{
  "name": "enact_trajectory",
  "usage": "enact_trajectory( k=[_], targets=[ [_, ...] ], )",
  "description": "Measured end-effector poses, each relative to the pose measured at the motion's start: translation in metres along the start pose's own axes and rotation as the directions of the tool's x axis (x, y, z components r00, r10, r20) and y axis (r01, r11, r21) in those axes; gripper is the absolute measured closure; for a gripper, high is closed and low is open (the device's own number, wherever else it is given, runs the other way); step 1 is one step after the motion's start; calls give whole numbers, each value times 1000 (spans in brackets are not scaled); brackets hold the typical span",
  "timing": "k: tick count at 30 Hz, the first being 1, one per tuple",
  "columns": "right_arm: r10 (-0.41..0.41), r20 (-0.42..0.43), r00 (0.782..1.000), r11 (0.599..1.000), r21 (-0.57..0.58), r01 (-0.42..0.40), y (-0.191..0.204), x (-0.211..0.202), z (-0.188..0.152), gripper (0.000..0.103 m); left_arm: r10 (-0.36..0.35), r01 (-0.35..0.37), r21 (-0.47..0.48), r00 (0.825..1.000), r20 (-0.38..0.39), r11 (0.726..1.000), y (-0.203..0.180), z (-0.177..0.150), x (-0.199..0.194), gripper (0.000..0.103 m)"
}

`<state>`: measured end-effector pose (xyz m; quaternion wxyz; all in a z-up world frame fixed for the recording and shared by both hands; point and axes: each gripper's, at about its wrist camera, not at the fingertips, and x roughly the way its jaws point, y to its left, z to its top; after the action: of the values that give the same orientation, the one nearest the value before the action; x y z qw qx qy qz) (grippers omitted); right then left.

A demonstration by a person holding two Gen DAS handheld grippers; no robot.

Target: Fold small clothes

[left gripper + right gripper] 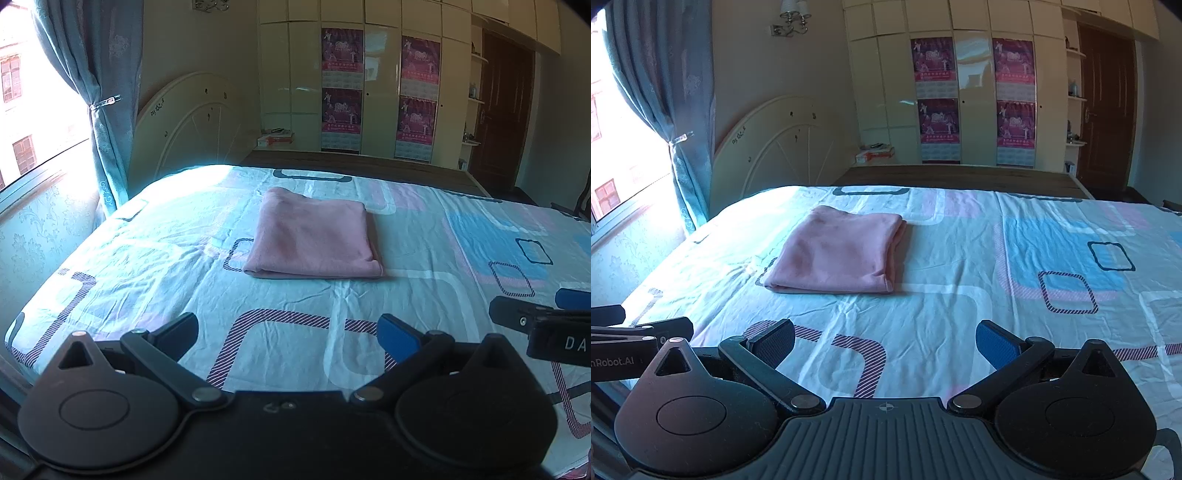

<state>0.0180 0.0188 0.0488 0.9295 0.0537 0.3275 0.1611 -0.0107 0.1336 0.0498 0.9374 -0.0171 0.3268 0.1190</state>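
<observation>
Pink garment (314,234) lies folded in a neat rectangle on the bed (155,258), near its middle and toward the far edge. Left gripper (288,330) hangs over the near edge, fingers spread wide, holding nothing. Right gripper (885,341) just beside it, also spread wide and empty, well apart from the garment.

Right gripper (884,345) hangs low over the near part of the bedsheet (960,314), fingers spread wide, nothing between them. Ahead of it and to the left, a folded pink garment (836,253) lies flat on the sheet, apart from both fingers. The left gripper (639,332) pokes in at the left edge, near the sheet's side. Beyond the bed: wardrobe (975,92) with posters (936,62).
</observation>
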Motion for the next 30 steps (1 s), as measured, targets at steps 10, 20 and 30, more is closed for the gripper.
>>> enact_trajectory(
  k=[10, 20, 30],
  targets=[
    [6, -17, 1000, 1000, 1, -6, -2, 6, -1, 0, -1, 1, 0, 1000, -5, 1000, -1, 1, 2, 0],
    [7, -16, 1000, 1000, -5, -7, 0, 7, 0, 0, -1, 1, 2, 1000, -2, 1000, -1, 2, 4, 0],
    [13, -26, 1000, 1000, -12, -13, 4, 13, 1, 0, -1, 1, -4, 1000, -3, 1000, 0, 1, 9, 0]
  ],
)
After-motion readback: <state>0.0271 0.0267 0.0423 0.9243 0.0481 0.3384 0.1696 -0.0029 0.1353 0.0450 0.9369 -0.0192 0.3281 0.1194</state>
